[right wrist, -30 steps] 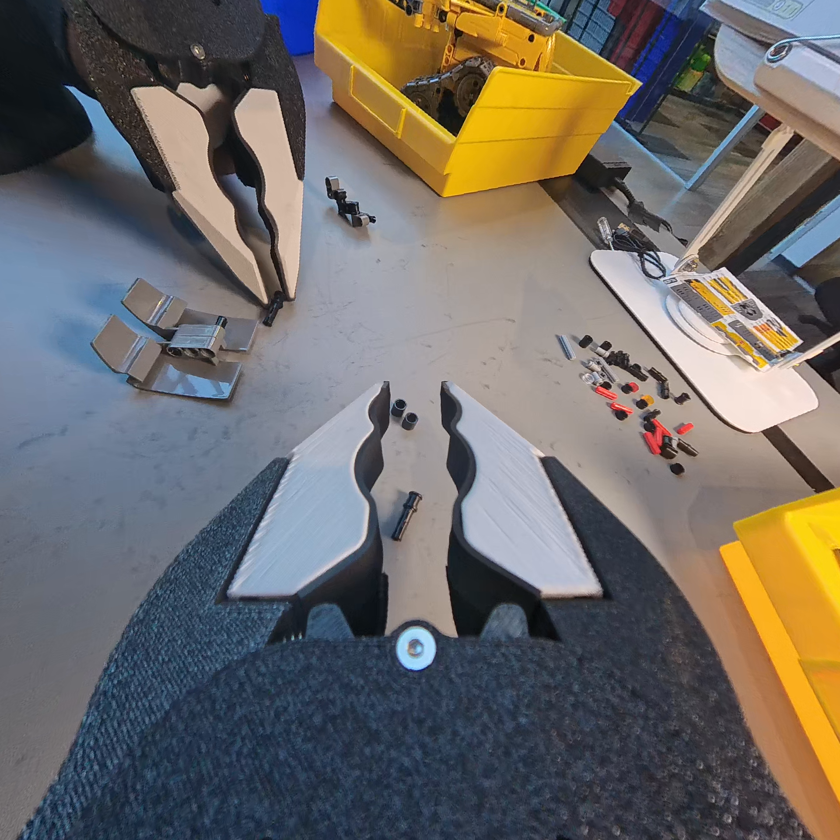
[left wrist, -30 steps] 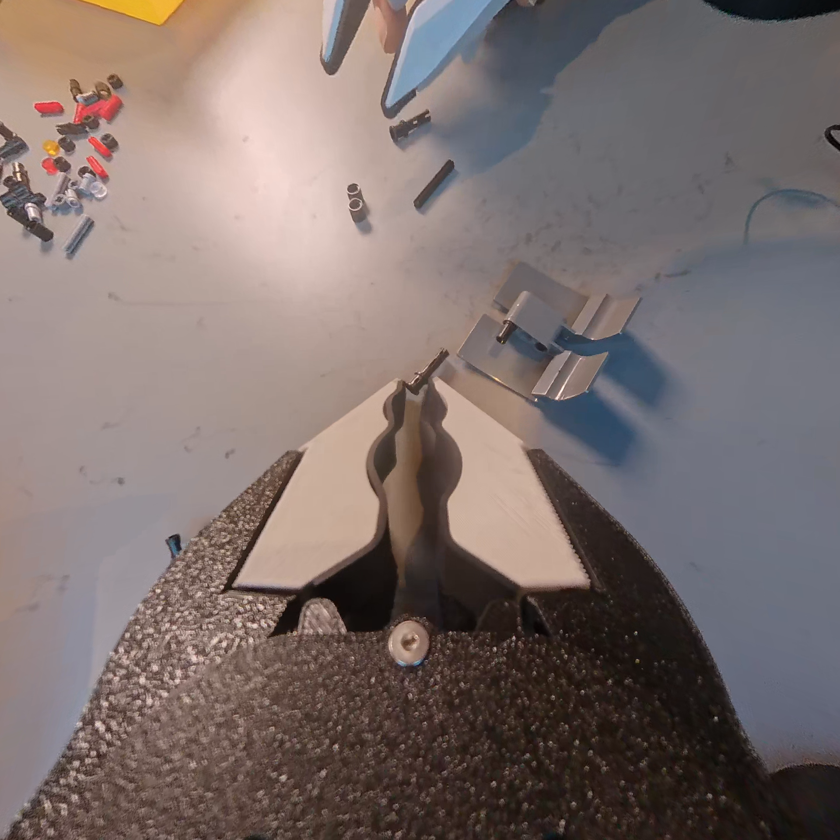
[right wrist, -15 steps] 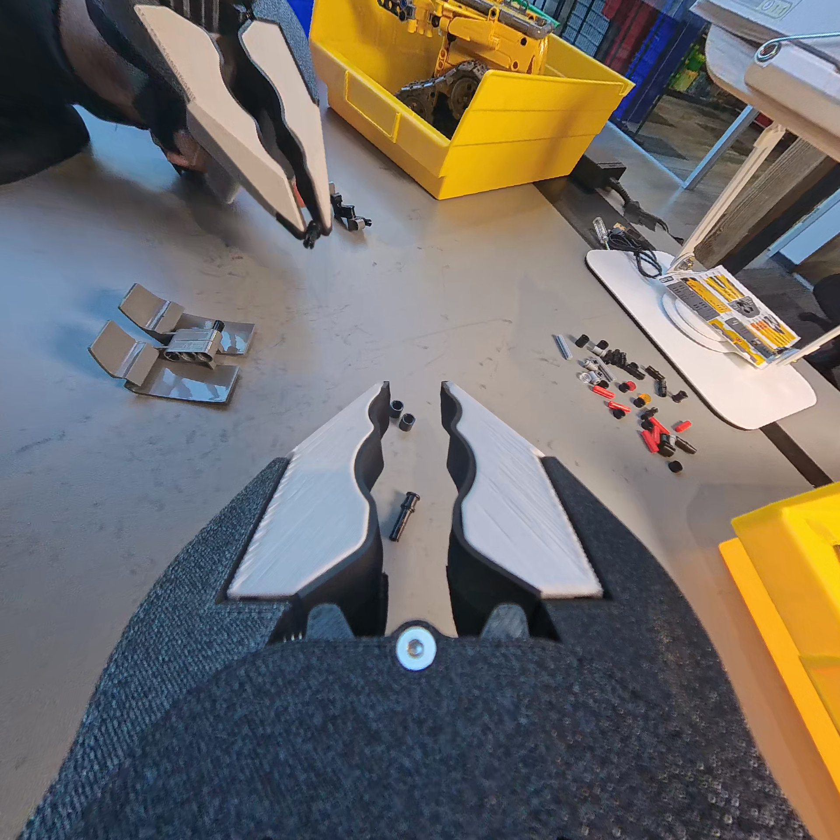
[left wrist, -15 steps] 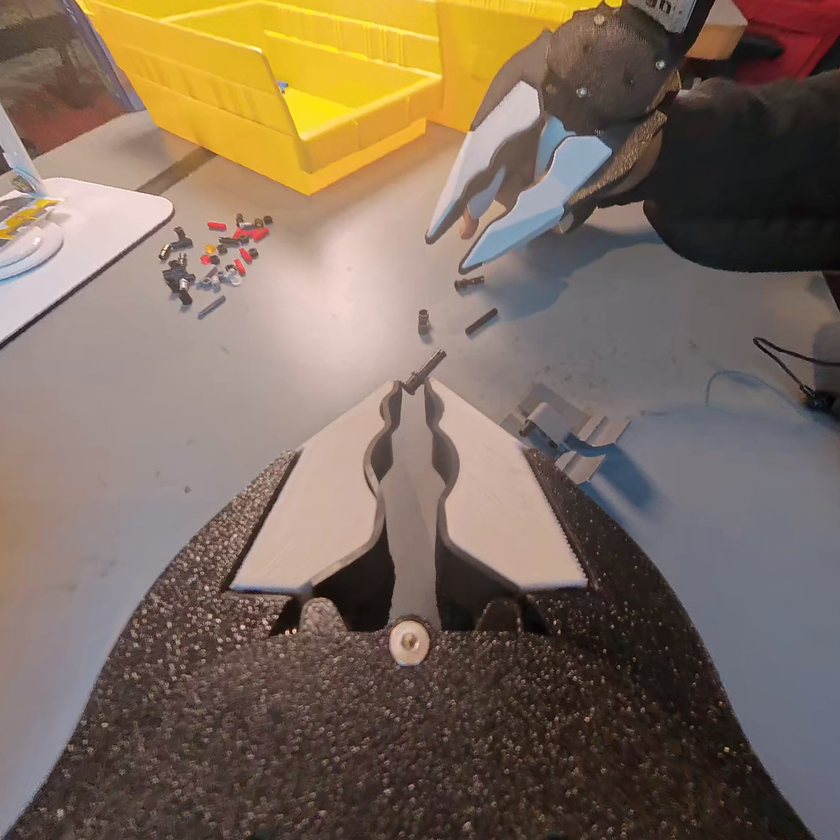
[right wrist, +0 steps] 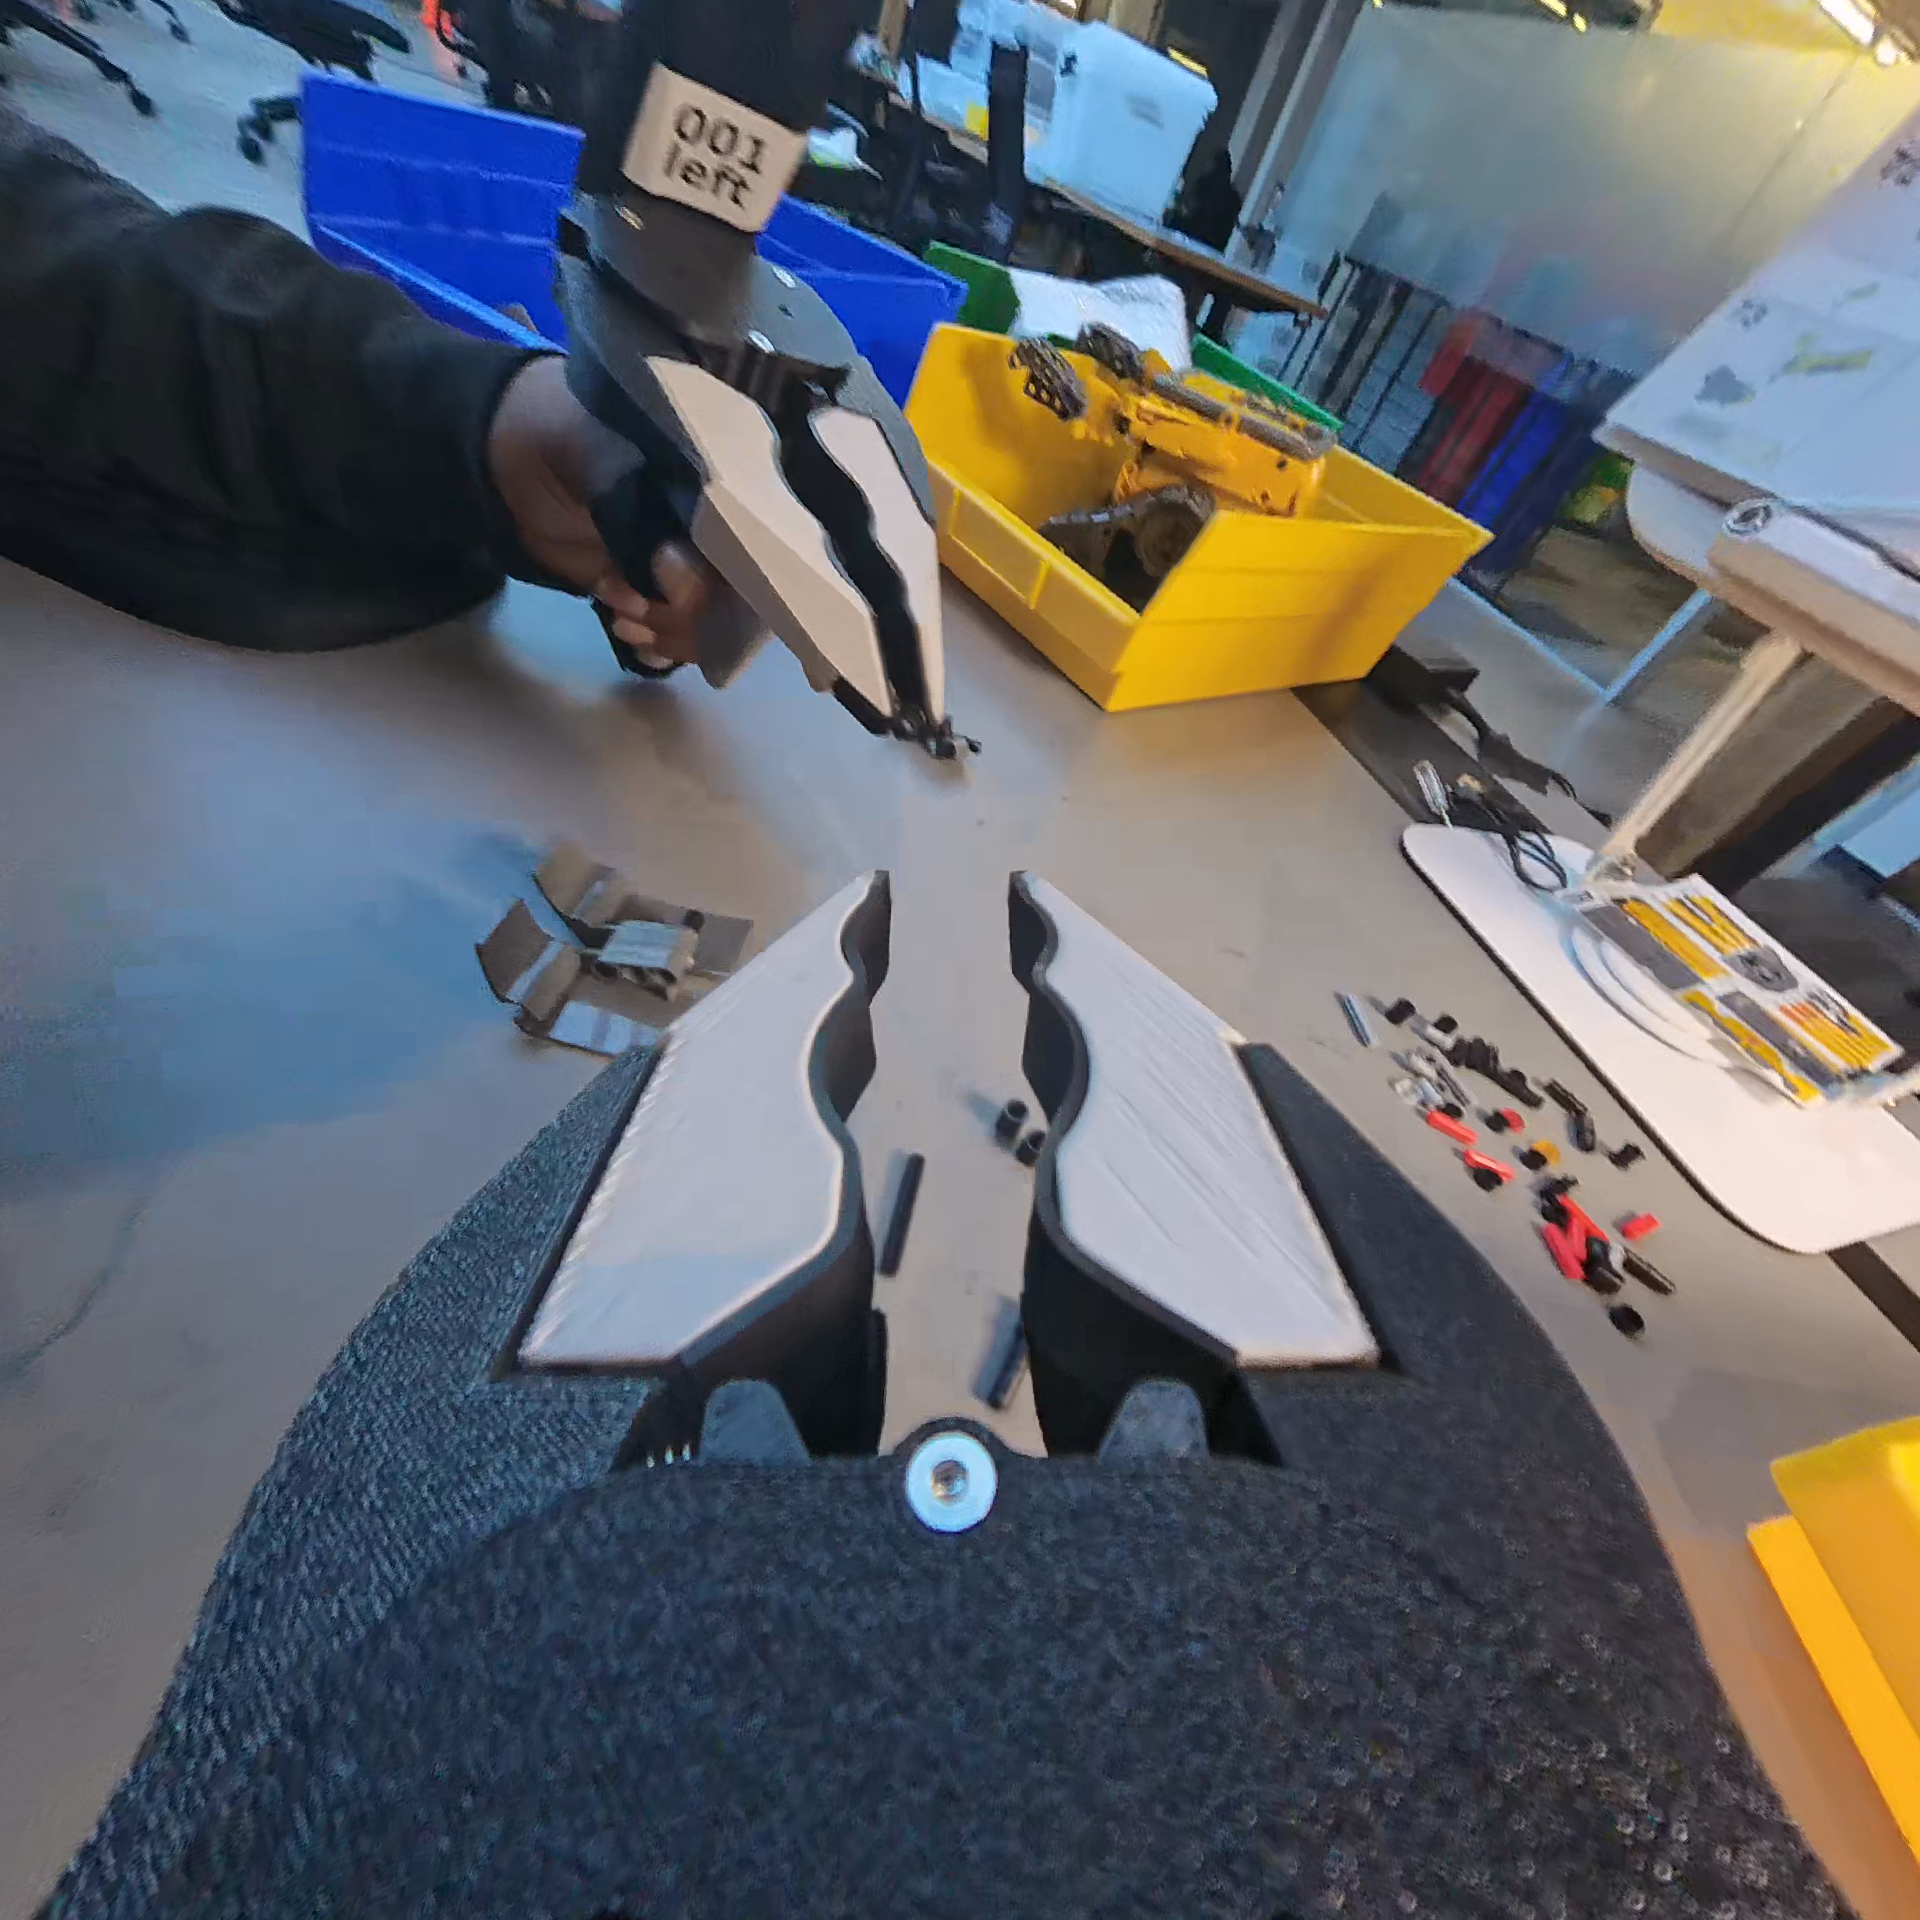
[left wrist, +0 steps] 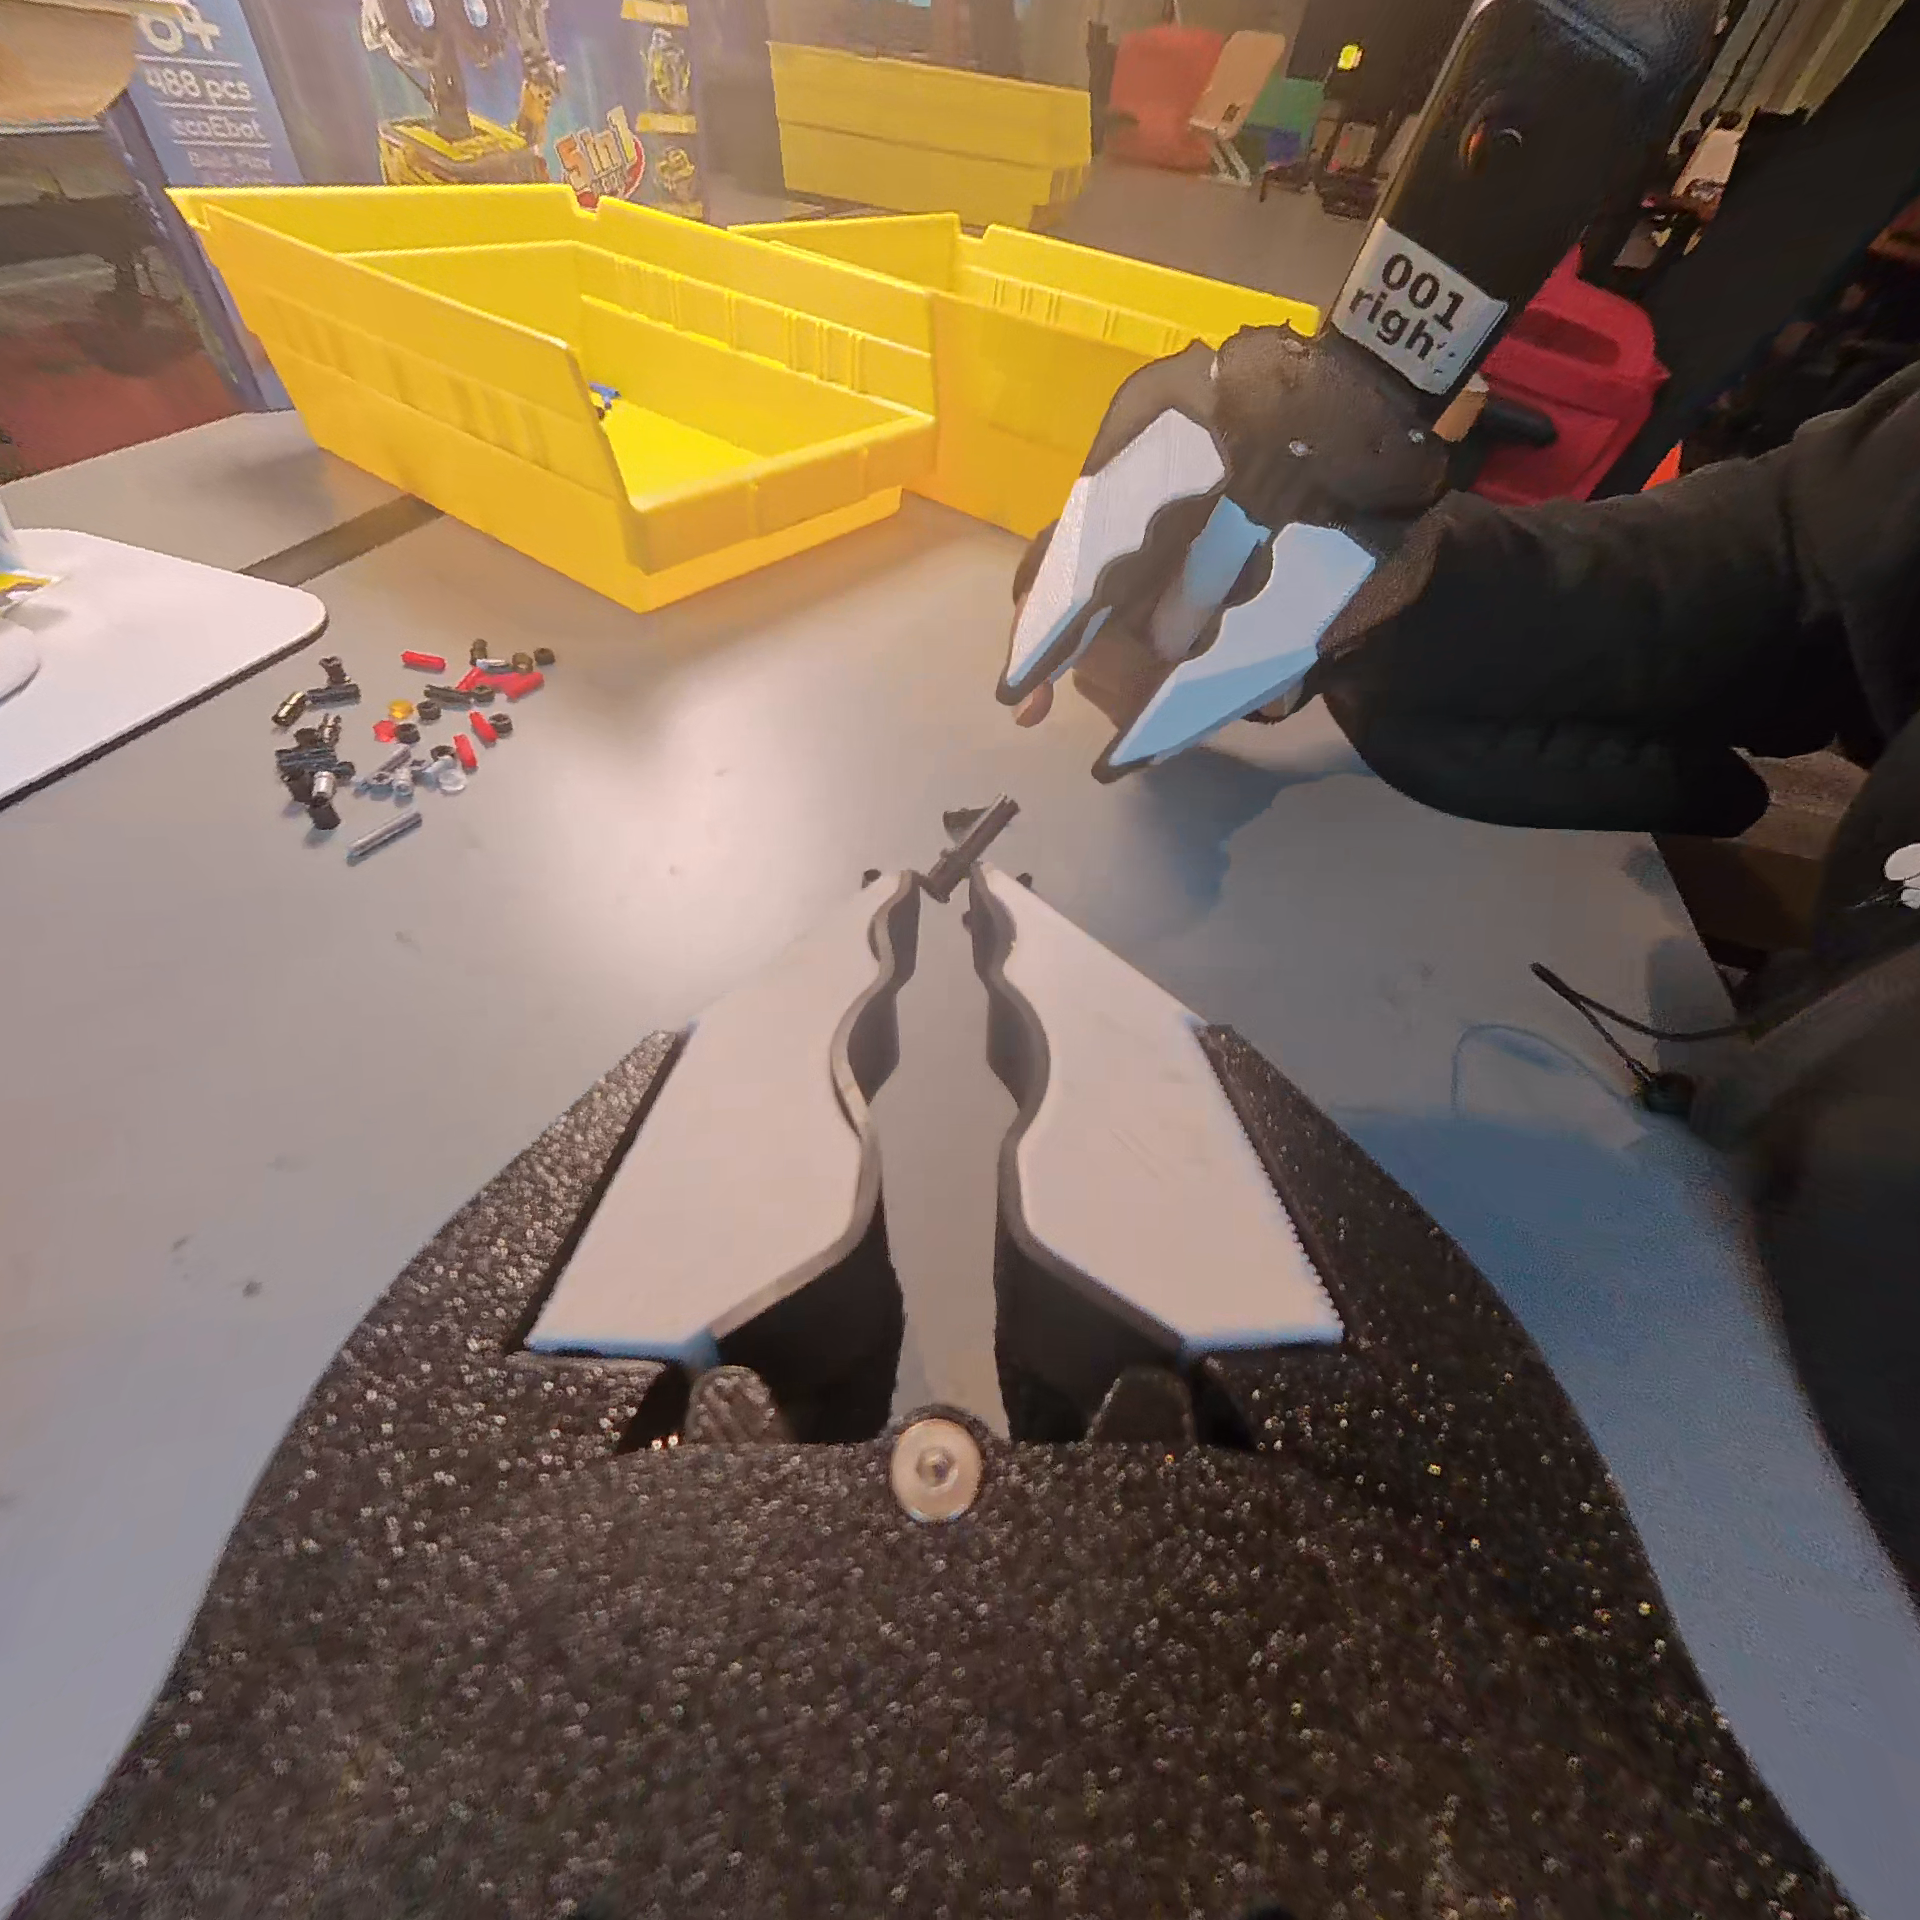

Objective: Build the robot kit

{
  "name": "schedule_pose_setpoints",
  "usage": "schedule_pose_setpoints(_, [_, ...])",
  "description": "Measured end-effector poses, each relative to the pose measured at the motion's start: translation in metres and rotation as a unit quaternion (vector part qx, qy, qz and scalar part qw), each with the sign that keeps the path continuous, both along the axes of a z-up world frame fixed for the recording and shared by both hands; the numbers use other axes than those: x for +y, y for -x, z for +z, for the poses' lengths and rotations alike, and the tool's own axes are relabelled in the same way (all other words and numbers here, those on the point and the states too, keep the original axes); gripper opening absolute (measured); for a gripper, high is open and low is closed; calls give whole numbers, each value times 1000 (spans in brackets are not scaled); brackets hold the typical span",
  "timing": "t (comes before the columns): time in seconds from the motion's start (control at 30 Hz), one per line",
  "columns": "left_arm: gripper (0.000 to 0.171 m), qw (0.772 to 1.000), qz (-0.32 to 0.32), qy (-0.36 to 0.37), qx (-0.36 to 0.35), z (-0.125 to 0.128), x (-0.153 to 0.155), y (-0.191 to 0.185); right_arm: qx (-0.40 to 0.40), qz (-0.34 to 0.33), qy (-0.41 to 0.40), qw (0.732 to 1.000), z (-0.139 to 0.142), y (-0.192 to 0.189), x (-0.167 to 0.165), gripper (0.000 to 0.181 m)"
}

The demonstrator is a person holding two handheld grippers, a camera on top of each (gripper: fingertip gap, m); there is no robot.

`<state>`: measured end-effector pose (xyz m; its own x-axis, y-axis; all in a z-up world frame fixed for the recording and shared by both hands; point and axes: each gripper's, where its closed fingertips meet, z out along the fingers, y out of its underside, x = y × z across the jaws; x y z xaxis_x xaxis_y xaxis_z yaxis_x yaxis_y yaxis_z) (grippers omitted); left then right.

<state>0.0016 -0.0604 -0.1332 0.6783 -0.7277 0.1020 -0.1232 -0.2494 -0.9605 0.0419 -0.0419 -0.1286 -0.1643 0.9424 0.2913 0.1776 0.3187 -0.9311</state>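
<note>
My left gripper [left wrist: 943, 883] is shut on a small black pin [left wrist: 971, 831] and holds it in the air above the grey table [left wrist: 520, 1039]. It also shows in the right wrist view [right wrist: 914, 717], with the pin [right wrist: 940, 740] at its tips. My right gripper [right wrist: 951, 883] is open and empty, raised over the table; in the left wrist view [left wrist: 1070, 727] it hangs just beyond the pin. A grey plate assembly [right wrist: 613, 951] lies on the table to the left of it. A black axle [right wrist: 899, 1210], two small black bushes [right wrist: 1018, 1127] and another black pin [right wrist: 1003, 1351] lie below its fingers.
A pile of small red, black and grey parts [left wrist: 405, 727] lies by a white mat [left wrist: 135, 644]. Yellow bins [left wrist: 582, 416] stand at the back. Another yellow bin [right wrist: 1247, 623] holds a yellow tracked model [right wrist: 1174, 436]. A blue bin [right wrist: 447, 208] stands behind. A cable [left wrist: 1621, 1039] lies at the right. The gap from one gripper's tips to the other's is roughly 5 cm. My right gripper's tips are some 9 cm from the black axle [right wrist: 899, 1210].
My left gripper has risen from beside the grey plate assembly with the pin still in it. My right gripper has lifted and tilted up, still open.
</note>
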Motion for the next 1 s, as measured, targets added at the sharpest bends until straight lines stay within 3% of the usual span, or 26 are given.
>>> schedule_pose_setpoints(0.23, [8, 1000, -27, -2, 3, 0, -6, -20, 8, 42, 5, 999, 2, 4, -25, 22])
schedule_pose_setpoints(0.37, [8, 1000, -29, -2, 5, -1, -6, -22, 12, 47, 10, 999, 3, 3, -25, 0])
schedule_pose_setpoints(0.6, [8, 1000, -24, -1, 1, -1, -5, -19, 25, 45, 25, 998, 7, 2, -22, 1])
schedule_pose_setpoints(0.7, [8, 1000, -26, -3, 4, -1, -5, -21, 22, 45, 22, 999, 7, 3, -23, 19])
schedule_pose_setpoints(1.0, [8, 1000, -27, -10, 13, 0, -6, -25, 26, 42, 13, 999, 7, 4, -24, 17])
